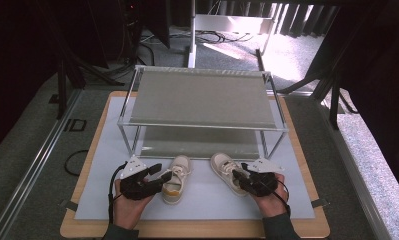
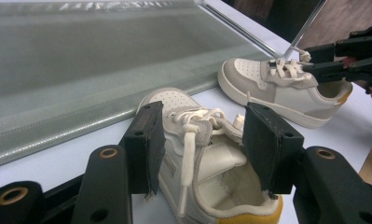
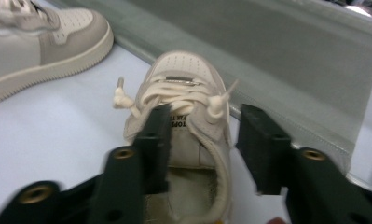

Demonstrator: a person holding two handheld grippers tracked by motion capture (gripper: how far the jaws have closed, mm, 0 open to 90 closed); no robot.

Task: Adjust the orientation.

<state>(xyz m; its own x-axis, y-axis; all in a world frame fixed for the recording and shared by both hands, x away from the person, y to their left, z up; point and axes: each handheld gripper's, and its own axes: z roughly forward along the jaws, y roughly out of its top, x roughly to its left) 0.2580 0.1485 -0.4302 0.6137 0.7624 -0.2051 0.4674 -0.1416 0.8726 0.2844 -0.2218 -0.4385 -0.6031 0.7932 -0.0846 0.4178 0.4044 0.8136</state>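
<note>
Each shoe's tongue sits between its gripper's jaws: left shoe [image 2: 207, 154]; right shoe [image 3: 186, 116].

The right shoe's [image 3: 186, 116] heel is cut off by the picture's lower edge.

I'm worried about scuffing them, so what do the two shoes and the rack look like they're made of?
Left shoe: likely smooth cream leather or imitation, with perforated toe and cotton-looking laces. Right shoe: the same, with duller grey, suede-like panels. Rack: shiny metal frame, matte grey shelves, possibly fabric.
</note>
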